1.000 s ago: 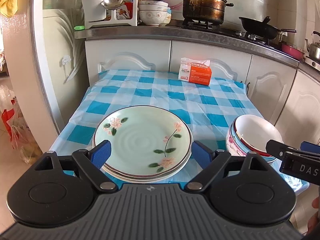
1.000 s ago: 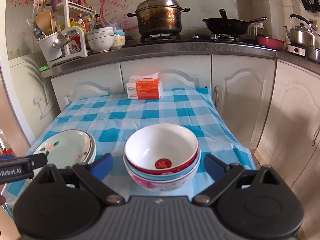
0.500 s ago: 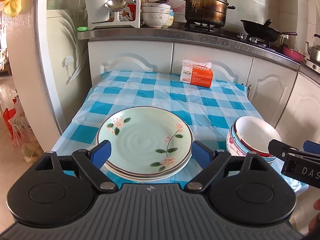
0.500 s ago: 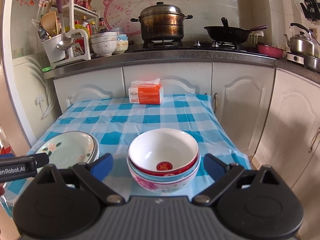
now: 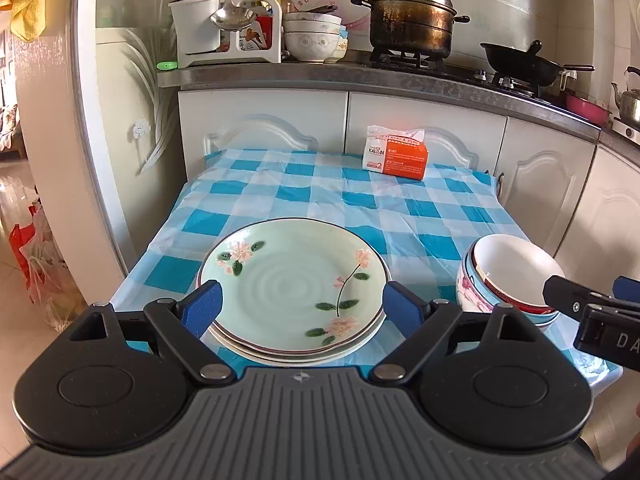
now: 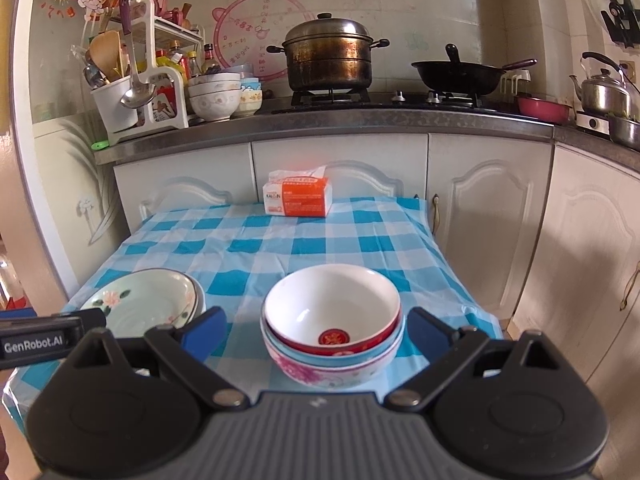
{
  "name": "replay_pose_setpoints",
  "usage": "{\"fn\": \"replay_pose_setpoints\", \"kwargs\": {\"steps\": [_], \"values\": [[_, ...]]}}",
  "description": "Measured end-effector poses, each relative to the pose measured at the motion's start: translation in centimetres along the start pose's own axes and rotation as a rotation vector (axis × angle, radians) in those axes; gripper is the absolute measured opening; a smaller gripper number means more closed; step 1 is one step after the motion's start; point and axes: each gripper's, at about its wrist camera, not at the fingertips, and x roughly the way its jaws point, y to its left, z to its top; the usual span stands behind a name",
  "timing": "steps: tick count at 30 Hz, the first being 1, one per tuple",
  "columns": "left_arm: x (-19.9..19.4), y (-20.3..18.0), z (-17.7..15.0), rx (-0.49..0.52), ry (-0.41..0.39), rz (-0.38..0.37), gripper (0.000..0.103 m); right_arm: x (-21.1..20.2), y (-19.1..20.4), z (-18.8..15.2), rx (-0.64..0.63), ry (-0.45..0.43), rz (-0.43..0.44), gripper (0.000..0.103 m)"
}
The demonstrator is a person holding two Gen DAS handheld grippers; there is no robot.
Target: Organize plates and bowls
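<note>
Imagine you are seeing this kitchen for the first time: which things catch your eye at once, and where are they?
The stack of flowered plates lies at the near left of the blue checked table, framed by the open left claw. Nested bowls stand at the near right, between the open right claw's fingers. Behind, a big browned pot sits on the stove.

A blue-checked tablecloth (image 5: 320, 196) covers the table, with an orange tissue pack (image 5: 396, 154) at its far edge. On the counter behind stand a lidded steamer pot (image 6: 330, 56), a black wok (image 6: 460, 72), a kettle (image 6: 602, 88) and a white utensil rack (image 5: 224, 28).
</note>
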Motion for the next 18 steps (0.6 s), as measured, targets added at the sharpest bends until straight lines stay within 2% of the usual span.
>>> {"fn": "replay_pose_setpoints", "kwargs": {"steps": [18], "values": [[0.42,-0.03,-0.16,-0.012,0.009,-0.031,0.103,0.11,-0.27,-0.04,0.016,0.006,0.01,0.097]]}}
